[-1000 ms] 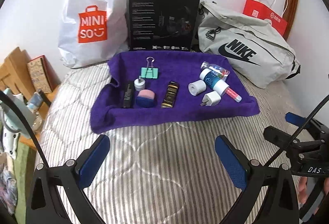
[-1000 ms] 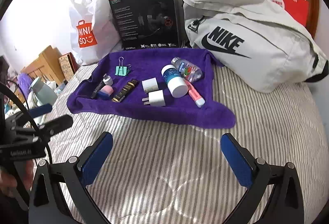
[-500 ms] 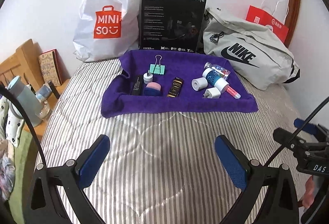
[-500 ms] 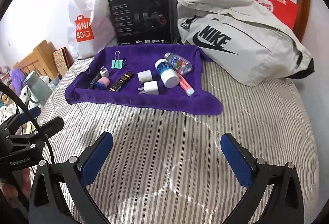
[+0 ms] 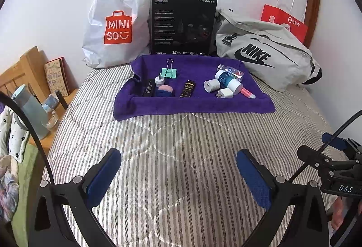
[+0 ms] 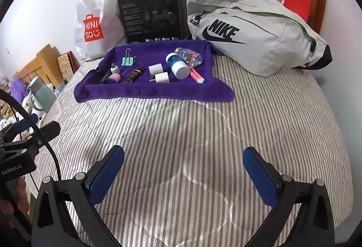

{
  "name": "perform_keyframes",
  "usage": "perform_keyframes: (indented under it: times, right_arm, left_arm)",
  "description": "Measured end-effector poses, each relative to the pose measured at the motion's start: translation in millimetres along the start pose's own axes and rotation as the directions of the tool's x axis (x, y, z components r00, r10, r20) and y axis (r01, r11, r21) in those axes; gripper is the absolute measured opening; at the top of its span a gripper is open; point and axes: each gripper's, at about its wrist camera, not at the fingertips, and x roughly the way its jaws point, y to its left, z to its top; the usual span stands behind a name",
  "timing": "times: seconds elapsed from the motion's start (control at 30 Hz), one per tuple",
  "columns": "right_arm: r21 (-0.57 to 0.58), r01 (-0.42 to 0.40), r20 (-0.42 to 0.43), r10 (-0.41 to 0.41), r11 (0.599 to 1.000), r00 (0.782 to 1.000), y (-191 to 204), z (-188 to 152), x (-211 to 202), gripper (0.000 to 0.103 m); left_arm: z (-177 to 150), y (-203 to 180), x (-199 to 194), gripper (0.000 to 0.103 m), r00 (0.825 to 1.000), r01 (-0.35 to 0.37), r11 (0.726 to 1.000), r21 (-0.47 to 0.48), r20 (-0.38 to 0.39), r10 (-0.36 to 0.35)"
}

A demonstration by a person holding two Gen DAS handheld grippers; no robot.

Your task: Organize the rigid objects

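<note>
Both tools gape wide and grip nothing: left tool (image 5: 178, 170), right tool (image 6: 183, 167), hovering over the striped bed (image 6: 203, 133). I see the small items, binder clip (image 5: 168, 72), chargers (image 6: 161, 77), white-capped bottle (image 6: 177, 64), pink highlighter (image 6: 196, 77), lying on the purple towel (image 5: 192, 106), well apart from both tools.
</note>
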Motion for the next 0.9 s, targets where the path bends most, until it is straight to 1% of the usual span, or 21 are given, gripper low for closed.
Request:
perform_keyframes:
  times: [0.2,0.63,0.9]
  right_arm:
    - [-0.006,0.003,-0.011,-0.003,1.0,1.0,1.1,-1.5,0.6,0.103]
    - [-0.032,0.001,-0.014,-0.002,0.999,1.0,8.1,-2.7,1.4,0.103]
    - [-0.021,0.003,-0.006,-0.003,1.0,1.0,6.7,-3.0,-2.1,0.103]
  left_arm:
    - [-2.9,2.1,1.2,0.103,1.0,-0.003,1.0,-0.013,-0.013,0.003]
    - [-5.1,6.1,1.9,0.103,1.0,0.009,1.0,-0.024,-0.015,-0.01]
    - [-6.7,3.8,0.7,0.103,1.0,0.009,1.0,-0.015,-0.021,-0.01]
